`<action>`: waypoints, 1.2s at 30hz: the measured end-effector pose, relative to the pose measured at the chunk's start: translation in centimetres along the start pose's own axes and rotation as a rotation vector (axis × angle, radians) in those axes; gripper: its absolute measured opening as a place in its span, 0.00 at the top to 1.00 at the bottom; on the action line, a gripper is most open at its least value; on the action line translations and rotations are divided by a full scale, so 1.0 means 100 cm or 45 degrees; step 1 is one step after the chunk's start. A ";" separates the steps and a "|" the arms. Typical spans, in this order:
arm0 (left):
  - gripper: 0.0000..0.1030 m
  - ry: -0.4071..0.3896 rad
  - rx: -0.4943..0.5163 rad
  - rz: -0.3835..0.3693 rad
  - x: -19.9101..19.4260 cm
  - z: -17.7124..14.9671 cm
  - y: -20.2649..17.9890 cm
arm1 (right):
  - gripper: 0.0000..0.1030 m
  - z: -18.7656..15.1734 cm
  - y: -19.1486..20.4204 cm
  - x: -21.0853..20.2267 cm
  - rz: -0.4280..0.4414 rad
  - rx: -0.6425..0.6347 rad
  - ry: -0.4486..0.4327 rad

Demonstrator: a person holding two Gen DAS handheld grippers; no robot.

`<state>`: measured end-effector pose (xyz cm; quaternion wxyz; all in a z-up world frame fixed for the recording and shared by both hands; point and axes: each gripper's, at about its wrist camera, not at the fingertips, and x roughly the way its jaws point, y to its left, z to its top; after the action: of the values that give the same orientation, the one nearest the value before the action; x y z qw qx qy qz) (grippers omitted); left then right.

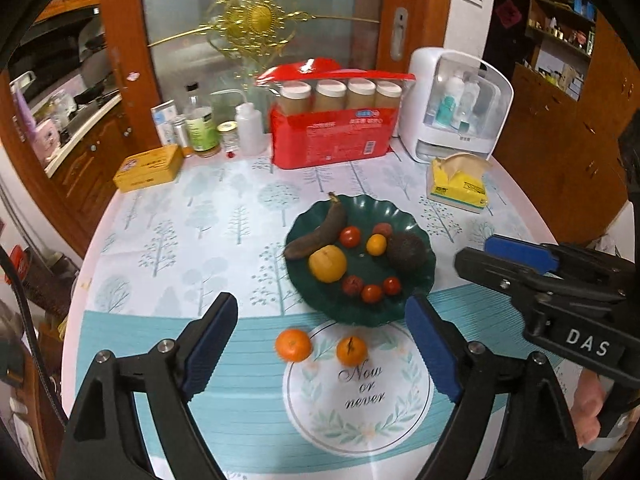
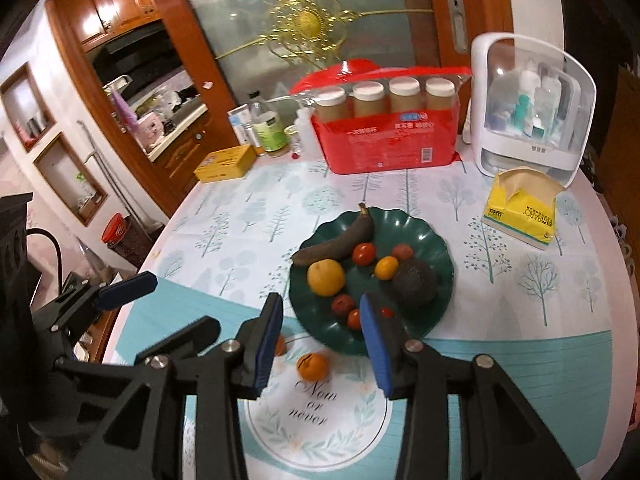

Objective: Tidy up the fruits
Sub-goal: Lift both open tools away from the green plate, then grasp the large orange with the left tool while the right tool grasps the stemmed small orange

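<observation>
A: Where's the fruit?
B: 2 tangerines sit on the tablecloth just before the green plate — banana, avocado, tomatoes on it.
A: Grippers?
B: Left gripper and right gripper gape wide — both hold nothing.
</observation>
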<state>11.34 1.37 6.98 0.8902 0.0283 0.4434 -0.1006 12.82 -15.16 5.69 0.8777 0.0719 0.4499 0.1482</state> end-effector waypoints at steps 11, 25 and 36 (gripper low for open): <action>0.17 0.028 -0.067 0.081 0.008 -0.042 0.041 | 0.58 -0.037 0.021 0.013 -0.017 -0.065 0.005; 0.17 0.217 -0.050 -0.022 0.119 -0.080 0.061 | 0.58 -0.099 0.013 0.111 -0.033 -0.023 0.139; 0.17 0.307 -0.024 -0.080 0.178 -0.079 0.053 | 0.58 -0.125 0.011 0.158 -0.089 -0.034 0.174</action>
<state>16.68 4.90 -12.15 0.8270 0.0177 0.5489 -0.1203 11.13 -9.05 -13.44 0.8504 0.0340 0.5091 0.1282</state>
